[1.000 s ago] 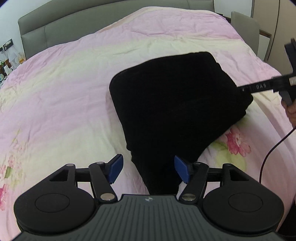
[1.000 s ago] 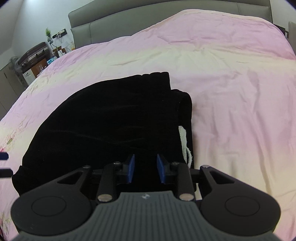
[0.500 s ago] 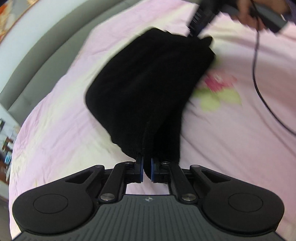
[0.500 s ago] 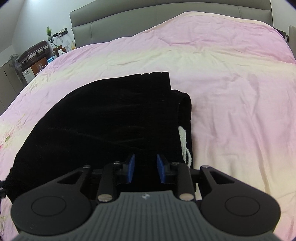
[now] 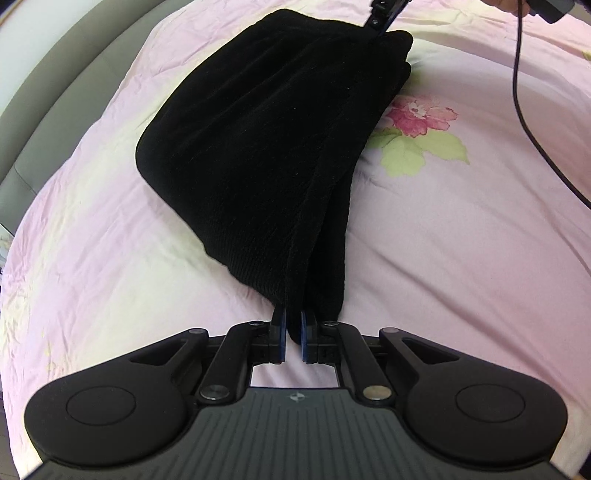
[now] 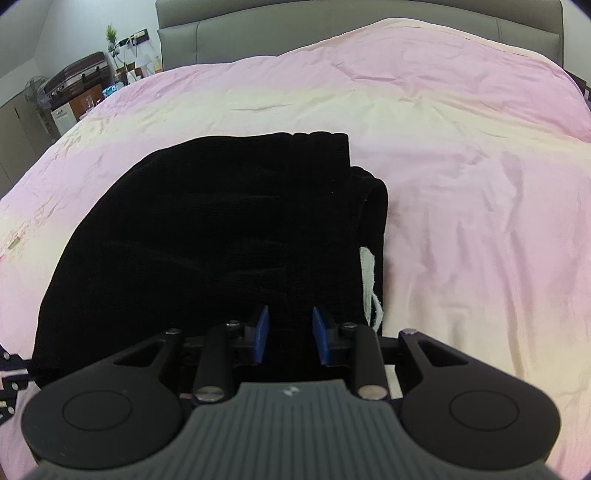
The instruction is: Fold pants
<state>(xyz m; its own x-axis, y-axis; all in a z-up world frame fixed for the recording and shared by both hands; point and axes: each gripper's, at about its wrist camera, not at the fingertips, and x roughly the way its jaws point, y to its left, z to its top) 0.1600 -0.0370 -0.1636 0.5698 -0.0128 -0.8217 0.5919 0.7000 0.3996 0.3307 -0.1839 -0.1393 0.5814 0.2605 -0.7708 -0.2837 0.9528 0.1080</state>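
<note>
The black pants lie folded on the pink bedspread. My left gripper is shut on the near end of the pants, and the cloth runs up from its blue pads in taut folds. My right gripper has its blue pads on either side of a thick fold at the other end of the pants, with black cloth between them. In the left wrist view the right gripper meets the far corner of the pants. A white drawstring shows at the right edge.
A grey headboard runs along the far side of the bed. A nightstand with a plant and small items stands at the far left. A black cable hangs over the bedspread near a flower print.
My left gripper closed on the near end of the pants and pulled it taut, turning its view round. My right gripper has stayed in place on the other end.
</note>
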